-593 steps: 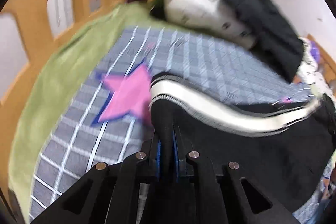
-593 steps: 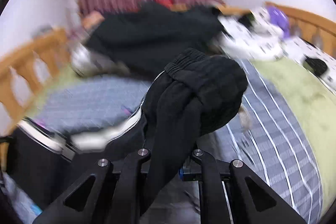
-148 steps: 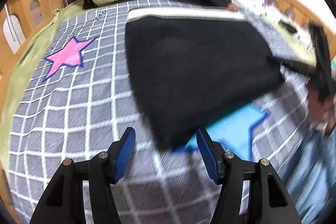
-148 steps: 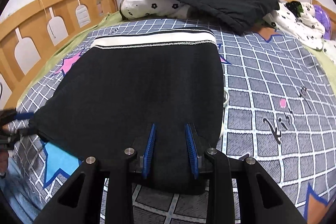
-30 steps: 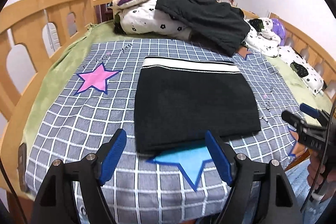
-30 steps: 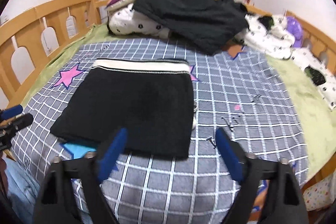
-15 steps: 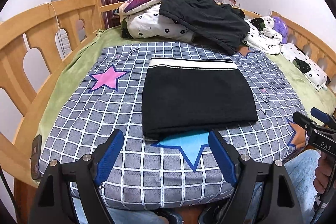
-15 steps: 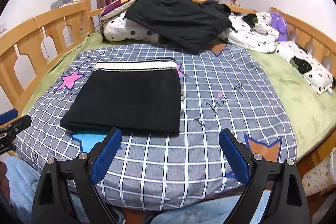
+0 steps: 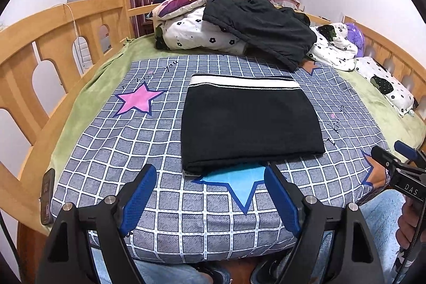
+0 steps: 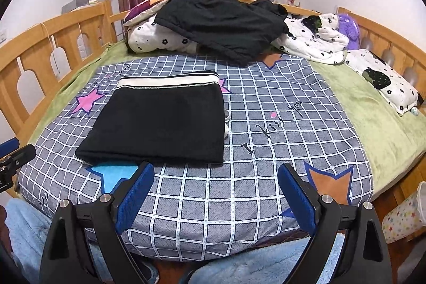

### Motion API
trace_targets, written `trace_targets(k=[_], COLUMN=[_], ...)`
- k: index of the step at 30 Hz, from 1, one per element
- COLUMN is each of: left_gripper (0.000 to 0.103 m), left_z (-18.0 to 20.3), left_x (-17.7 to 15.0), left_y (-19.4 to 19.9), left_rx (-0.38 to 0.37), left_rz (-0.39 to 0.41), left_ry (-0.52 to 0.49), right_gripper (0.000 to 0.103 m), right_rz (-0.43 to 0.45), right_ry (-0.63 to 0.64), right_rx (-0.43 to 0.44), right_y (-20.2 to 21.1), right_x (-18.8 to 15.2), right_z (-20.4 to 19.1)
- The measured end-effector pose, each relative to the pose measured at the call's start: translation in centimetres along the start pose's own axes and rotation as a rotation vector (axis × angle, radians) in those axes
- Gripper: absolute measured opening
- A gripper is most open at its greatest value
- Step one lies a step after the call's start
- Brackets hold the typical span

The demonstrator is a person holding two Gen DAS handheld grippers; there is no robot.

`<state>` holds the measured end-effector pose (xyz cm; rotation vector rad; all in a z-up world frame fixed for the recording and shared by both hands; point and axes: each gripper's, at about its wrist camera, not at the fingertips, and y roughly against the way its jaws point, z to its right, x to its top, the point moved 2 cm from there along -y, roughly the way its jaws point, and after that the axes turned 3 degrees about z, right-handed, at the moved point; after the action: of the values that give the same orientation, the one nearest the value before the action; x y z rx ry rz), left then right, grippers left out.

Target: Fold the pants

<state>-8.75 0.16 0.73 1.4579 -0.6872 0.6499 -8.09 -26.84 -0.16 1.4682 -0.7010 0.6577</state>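
The black pants [image 9: 250, 121] lie folded into a flat rectangle on the checked bedspread, their white striped waistband at the far edge; they also show in the right wrist view [image 10: 162, 119]. My left gripper [image 9: 210, 193] is open and empty, held back over the near edge of the bed, apart from the pants. My right gripper [image 10: 215, 190] is open and empty, likewise near the bed's front edge. Each gripper shows at the side of the other's view: the right one [image 9: 402, 161], the left one [image 10: 13, 151].
A black jacket [image 9: 261, 25] lies over floral bedding [image 9: 197, 36] at the head of the bed. Wooden rails [image 9: 53, 44] run along both sides. A phone [image 9: 46, 196] rests on the left rail. A star-patterned bin [image 10: 404, 217] stands on the floor at right.
Both grippers have pulled back and up from the bed, so the folded pants look smaller and farther. The pants have not moved.
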Motion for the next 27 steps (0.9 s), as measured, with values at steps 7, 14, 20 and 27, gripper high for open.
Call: trace_targets(k=[7,14,20,27], left_gripper=[0.082,0.082,0.082,0.082], left_z=[0.06,0.09,0.10,-0.02], left_x=[0.06,0.11,0.10,0.23], left_y=[0.17,0.16,0.18,0.12], left_rx=[0.005,0.005,0.005,0.010], left_rz=[0.003,0.002,0.004,0.002], left_ry=[-0.006,-0.005,-0.006,-0.003], right_gripper=[0.093,0.093,0.093,0.093], right_rz=[0.006,0.006,0.009,0.016], right_ry=[0.001,0.000,0.005,0.005], right_rx=[0.000,-0.008,-0.011,-0.015], right_y=[0.12,0.15,0.28,0.48], right_x=[0.00,0.16,0.28,0.40], right_z=[0.18,0.32,0.29,0.30])
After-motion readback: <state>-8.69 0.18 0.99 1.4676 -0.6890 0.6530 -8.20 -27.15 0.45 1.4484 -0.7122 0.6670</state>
